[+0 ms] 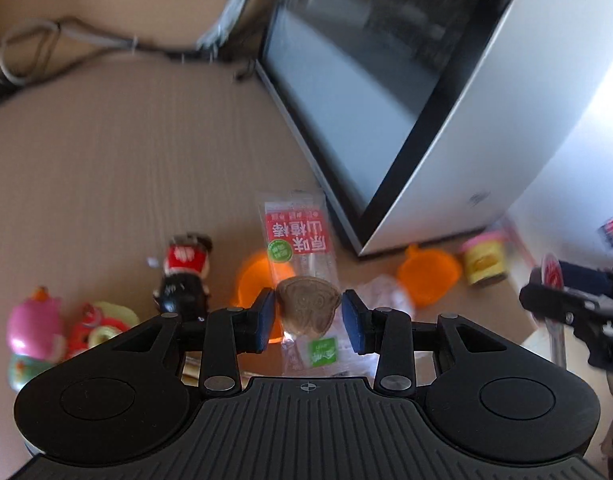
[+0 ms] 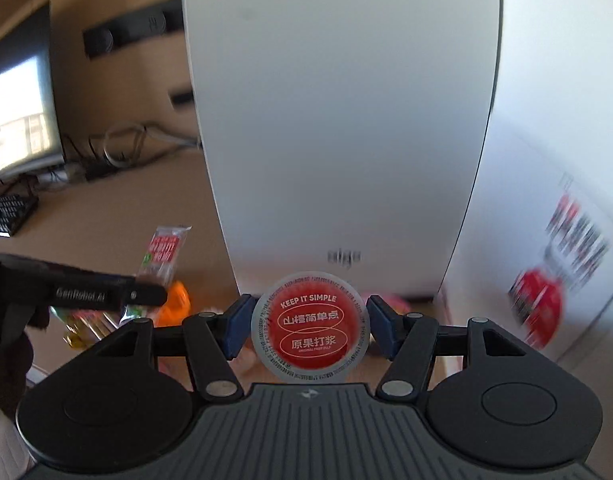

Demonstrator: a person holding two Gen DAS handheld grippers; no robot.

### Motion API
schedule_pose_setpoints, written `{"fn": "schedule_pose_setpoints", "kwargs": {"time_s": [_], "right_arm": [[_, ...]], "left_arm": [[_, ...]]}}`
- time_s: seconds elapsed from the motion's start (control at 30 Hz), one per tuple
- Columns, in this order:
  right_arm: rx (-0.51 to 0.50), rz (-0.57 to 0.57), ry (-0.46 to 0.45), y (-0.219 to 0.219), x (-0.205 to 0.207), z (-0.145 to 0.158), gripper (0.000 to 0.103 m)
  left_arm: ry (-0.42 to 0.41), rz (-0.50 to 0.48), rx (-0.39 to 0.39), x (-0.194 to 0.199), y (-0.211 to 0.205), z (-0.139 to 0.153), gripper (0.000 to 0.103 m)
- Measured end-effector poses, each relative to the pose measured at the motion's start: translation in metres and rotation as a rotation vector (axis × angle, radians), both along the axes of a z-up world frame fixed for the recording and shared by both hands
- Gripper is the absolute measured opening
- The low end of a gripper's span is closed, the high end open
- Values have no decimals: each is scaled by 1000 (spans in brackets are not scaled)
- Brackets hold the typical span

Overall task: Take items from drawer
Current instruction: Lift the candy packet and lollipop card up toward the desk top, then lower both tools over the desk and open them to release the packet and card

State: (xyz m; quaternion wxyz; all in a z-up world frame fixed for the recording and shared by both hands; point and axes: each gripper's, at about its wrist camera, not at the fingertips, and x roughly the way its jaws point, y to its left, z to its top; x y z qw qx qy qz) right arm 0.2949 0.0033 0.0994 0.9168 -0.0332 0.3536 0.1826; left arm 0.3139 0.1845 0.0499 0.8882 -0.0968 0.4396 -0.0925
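- White computer case (image 2: 338,120) stands straight ahead of both grippers.
- Right gripper (image 2: 310,330) clamps a red-lidded cup (image 2: 310,326), lid facing the camera.
- Left gripper (image 1: 309,318) pinches a brown biscuit (image 1: 306,312), wrapper (image 1: 298,236) trailing forward.

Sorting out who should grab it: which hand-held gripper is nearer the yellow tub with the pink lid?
Right. The right hand-held gripper, holding a red-lidded cup, hovers just right of the yellow tub; the left hand-held gripper sits further left, holding a snack packet.
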Motion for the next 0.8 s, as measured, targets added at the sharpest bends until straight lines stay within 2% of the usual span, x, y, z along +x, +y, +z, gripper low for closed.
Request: {"fn": "schedule_pose_setpoints", "kwargs": {"time_s": [0.1, 0.23, 0.33, 0.63, 0.8], "right_arm": [[1, 27, 47, 7, 10, -22, 62], [-54, 107, 23, 30, 9, -34, 62], [-89, 167, -17, 43, 5, -28, 62], [-140, 369, -62, 96, 8, -32, 62], [-221, 444, -126, 121, 15, -46, 62]], "left_arm": [[27, 2, 53, 7, -3, -15, 35], [1, 36, -16, -6, 12, -3, 36], [-37, 74, -49, -24, 21, 14, 36], [-26, 141, 54, -49, 37, 30, 36], [-16, 198, 46, -67, 55, 32, 36]]}}
